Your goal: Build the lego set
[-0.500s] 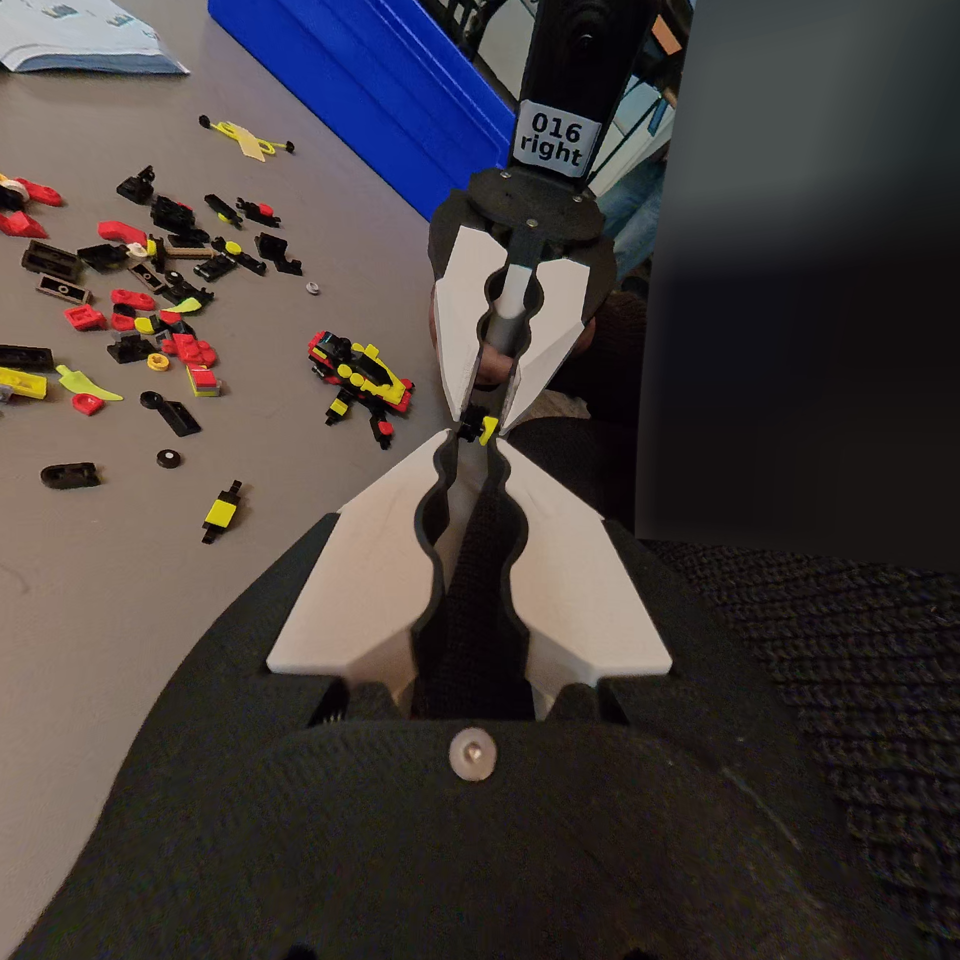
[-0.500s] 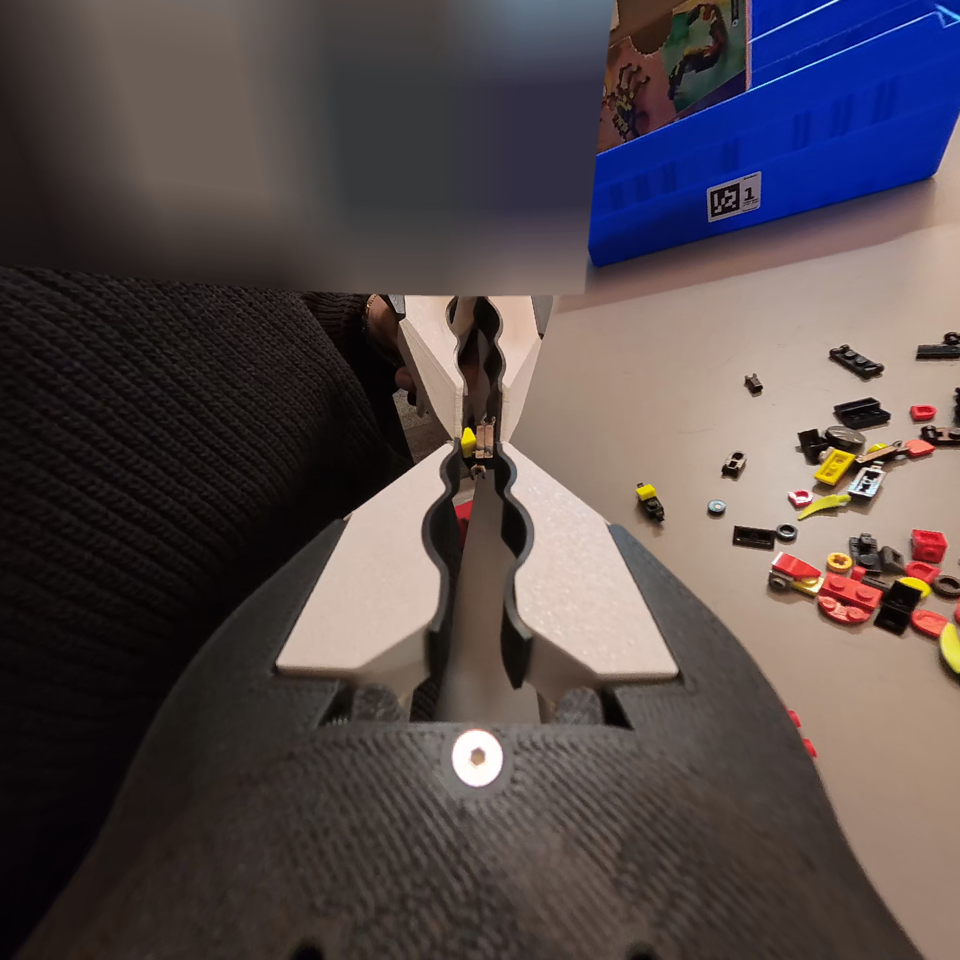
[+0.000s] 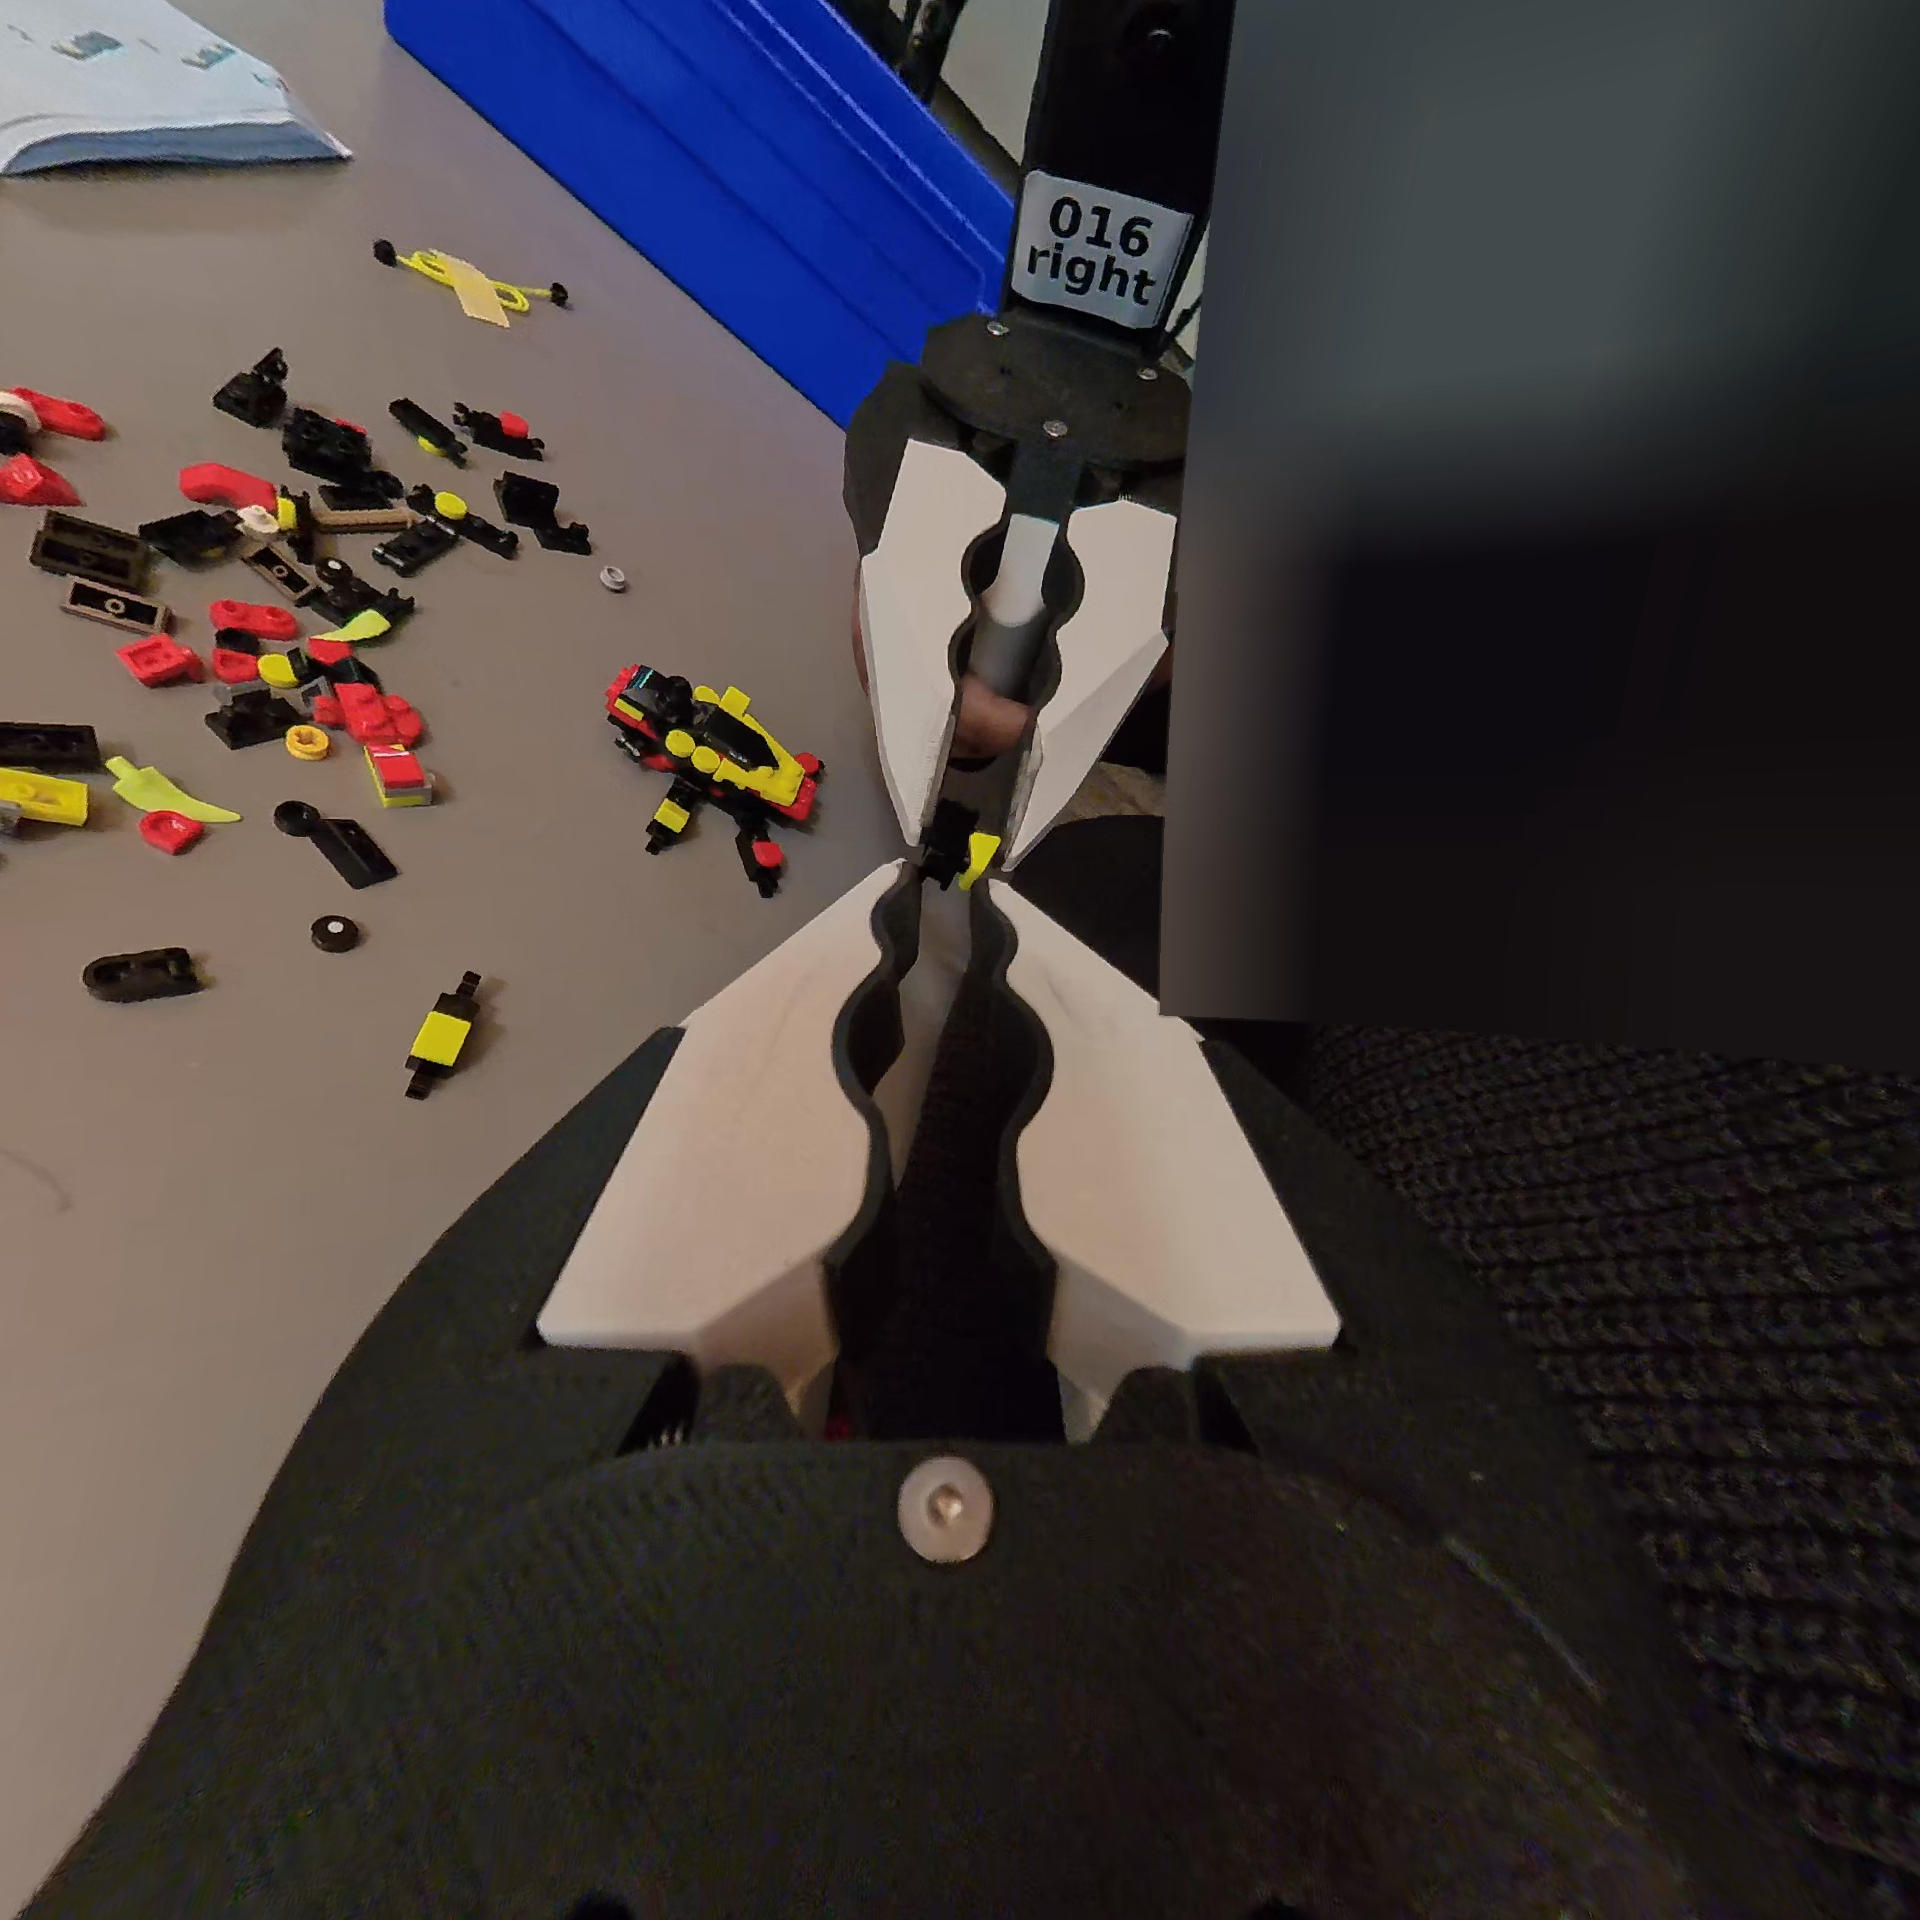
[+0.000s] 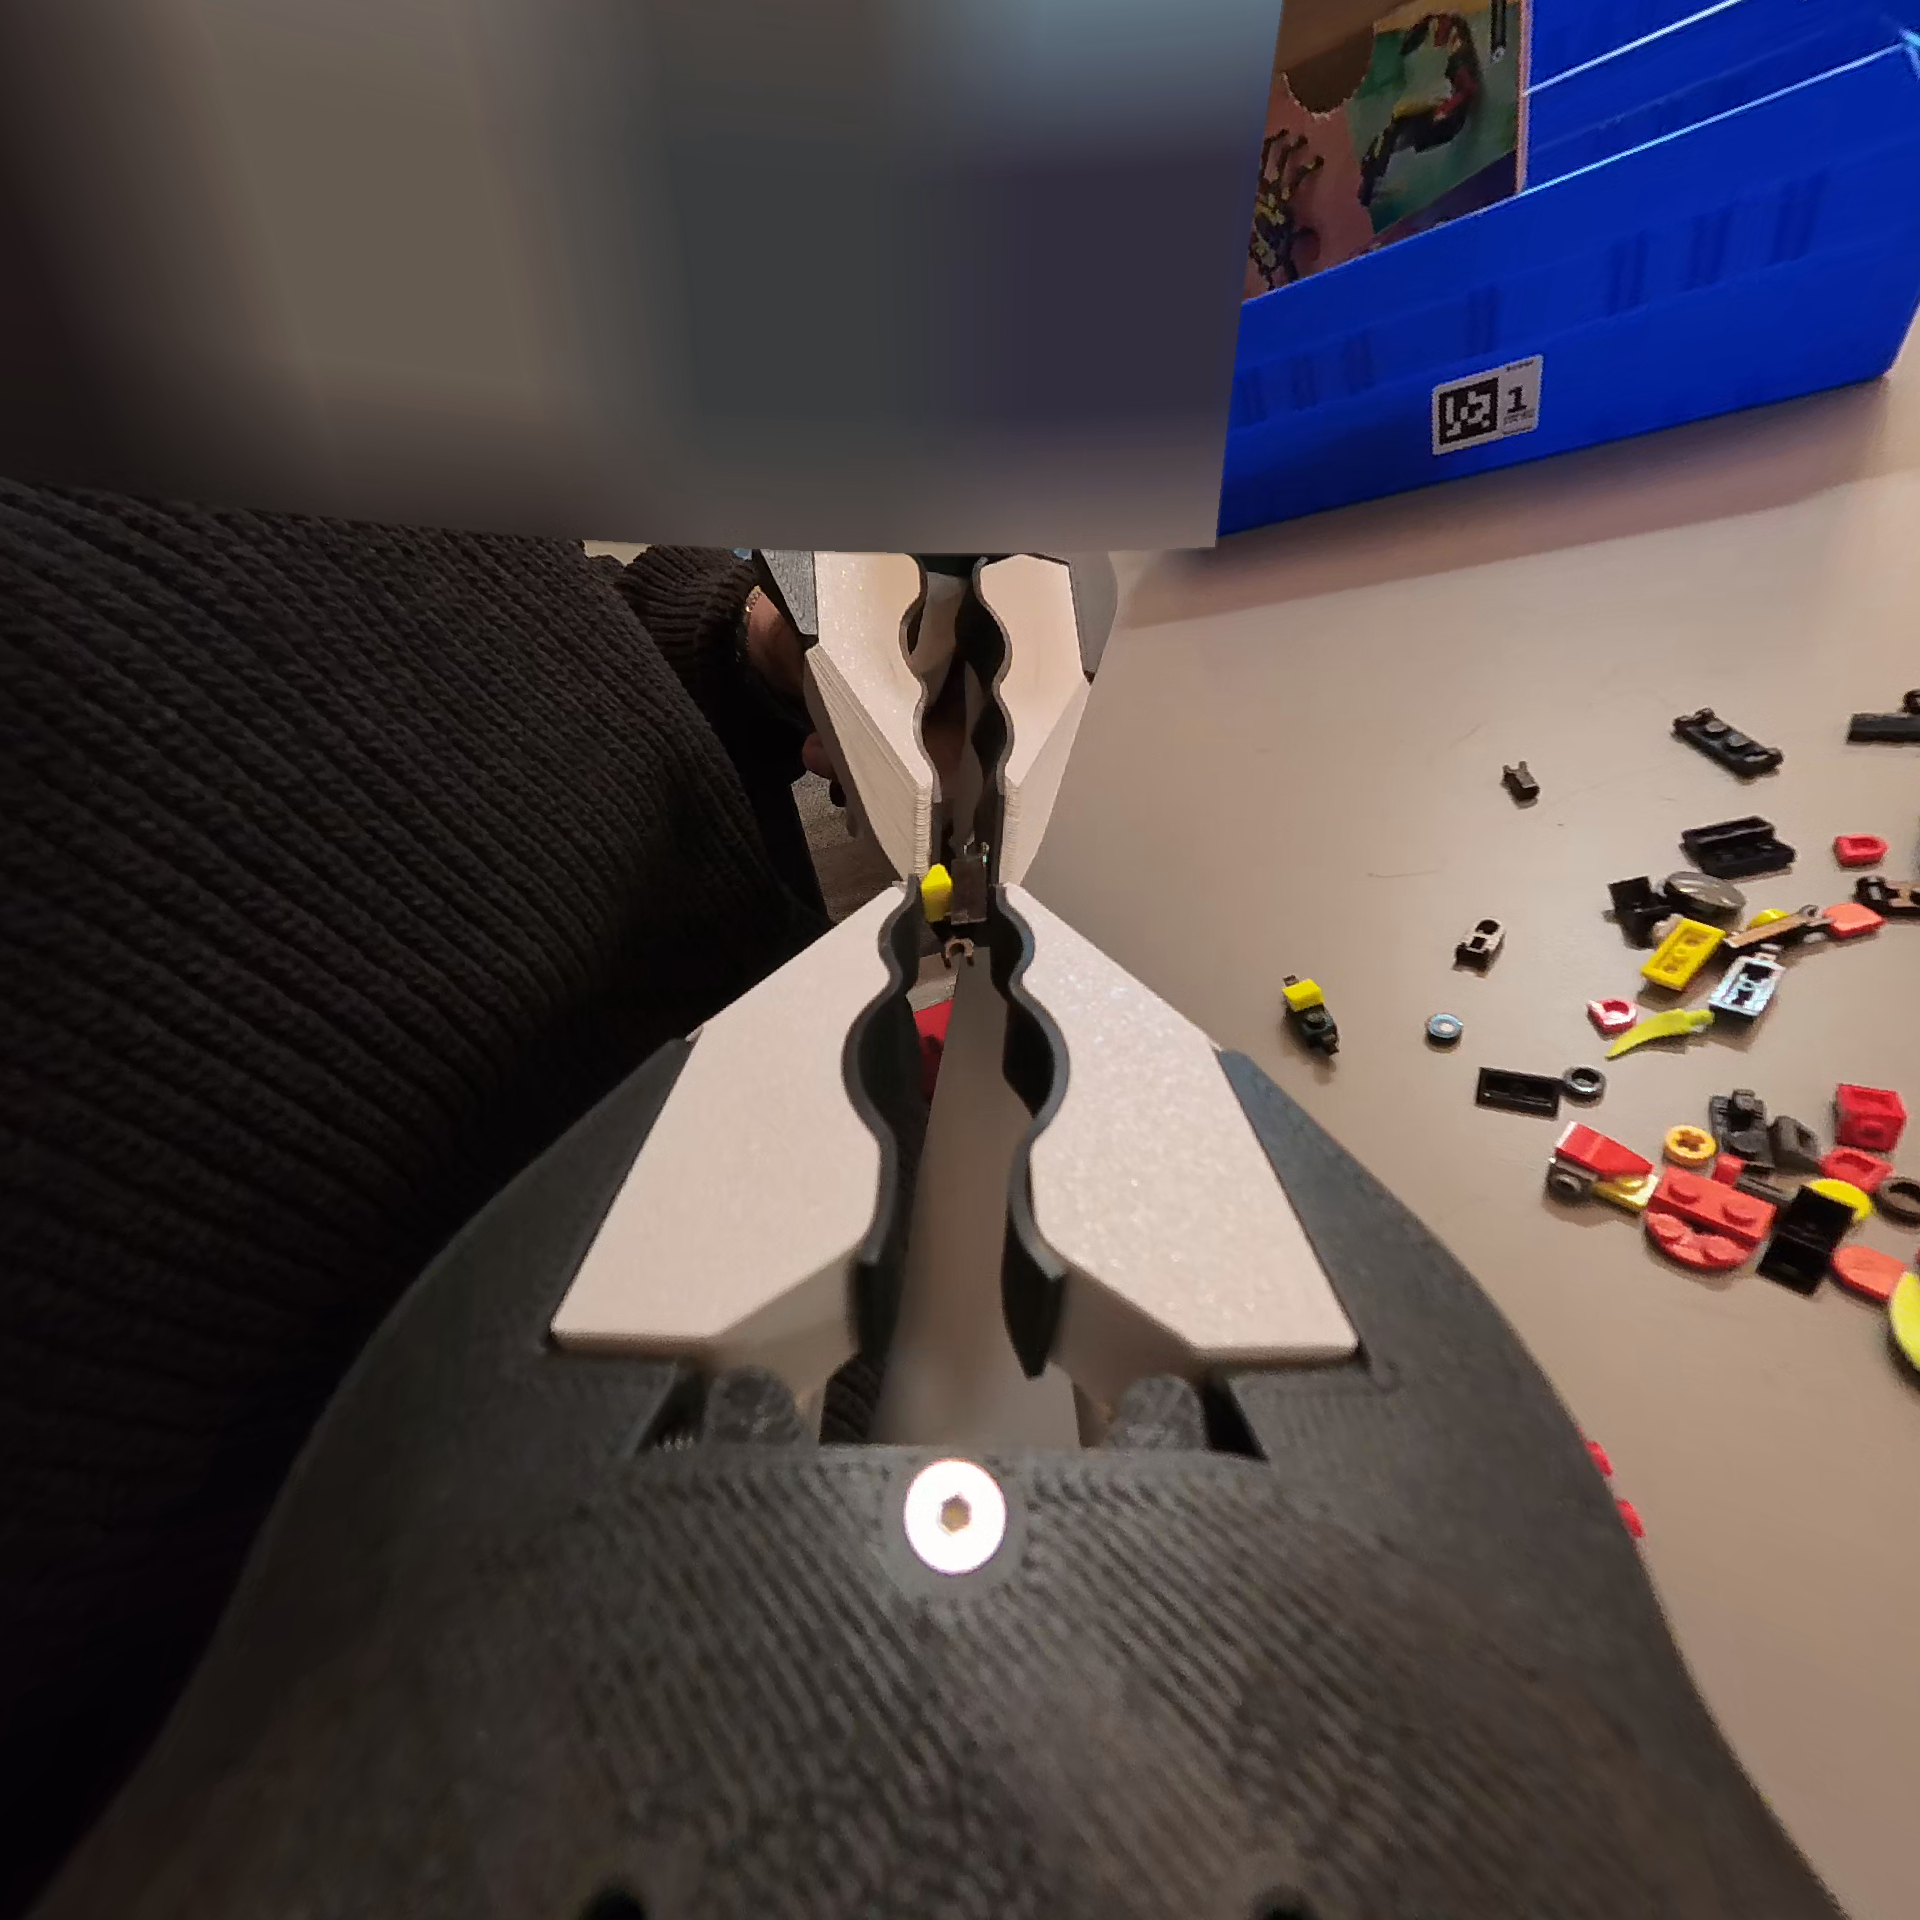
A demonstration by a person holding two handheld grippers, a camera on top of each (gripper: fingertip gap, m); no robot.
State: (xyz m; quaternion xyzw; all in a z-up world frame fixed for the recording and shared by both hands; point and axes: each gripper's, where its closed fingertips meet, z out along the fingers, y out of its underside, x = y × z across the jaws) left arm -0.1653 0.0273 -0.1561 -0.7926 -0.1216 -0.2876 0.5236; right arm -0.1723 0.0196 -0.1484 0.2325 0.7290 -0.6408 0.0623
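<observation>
Small yellow and black lego piece (image 3: pixel 961 854) is held in the air, pinched tip to tip between the left gripper (image 3: pixel 940 883) and right gripper (image 4: pixel 961 914), which face each other, both clenched on it, right of the worktop (image 3: pixel 312 1195).

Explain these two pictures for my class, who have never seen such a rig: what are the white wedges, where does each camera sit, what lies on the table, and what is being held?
There is no robot here. A person holds a hand-operated pincer in each hand, and a camera on each looks along its two white fingers.

In the left wrist view, the left gripper fills the foreground and the right gripper points back at it. The right wrist view shows the reverse.

The two meet tip to tip above the person's lap, both pinching a tiny black and yellow lego piece. Whether it is one piece or two being joined is too small to tell.

On the grey table lie loose red, black and yellow lego parts, a partly built model, a blue bin and a paper booklet.
</observation>
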